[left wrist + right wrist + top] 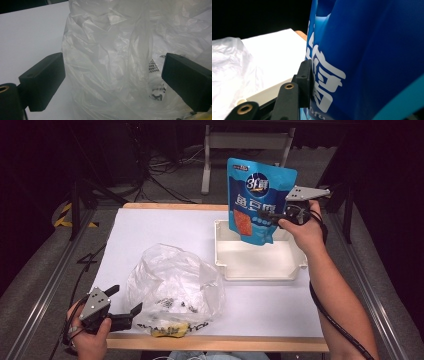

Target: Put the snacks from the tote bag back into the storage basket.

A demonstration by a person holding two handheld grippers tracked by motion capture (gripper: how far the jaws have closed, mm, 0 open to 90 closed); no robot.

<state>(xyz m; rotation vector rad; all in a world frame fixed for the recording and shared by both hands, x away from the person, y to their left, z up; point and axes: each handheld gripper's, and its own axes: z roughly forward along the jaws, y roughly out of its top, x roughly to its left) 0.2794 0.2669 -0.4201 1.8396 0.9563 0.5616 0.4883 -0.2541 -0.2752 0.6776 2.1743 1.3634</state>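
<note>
Your right gripper (276, 216) is clamped on the right edge of the glossy blue stand-up snack pouch (257, 200), jaws closed tight against its printed face (white characters sit just beside the pad in the right gripper view). The pouch hangs upright over the far left part of the white rectangular plastic tray (260, 270). Your left gripper (129, 302) rests at the near left table edge, jaws spread wide and holding nothing, the crumpled clear plastic bag (172, 287) bulging between them.
</note>
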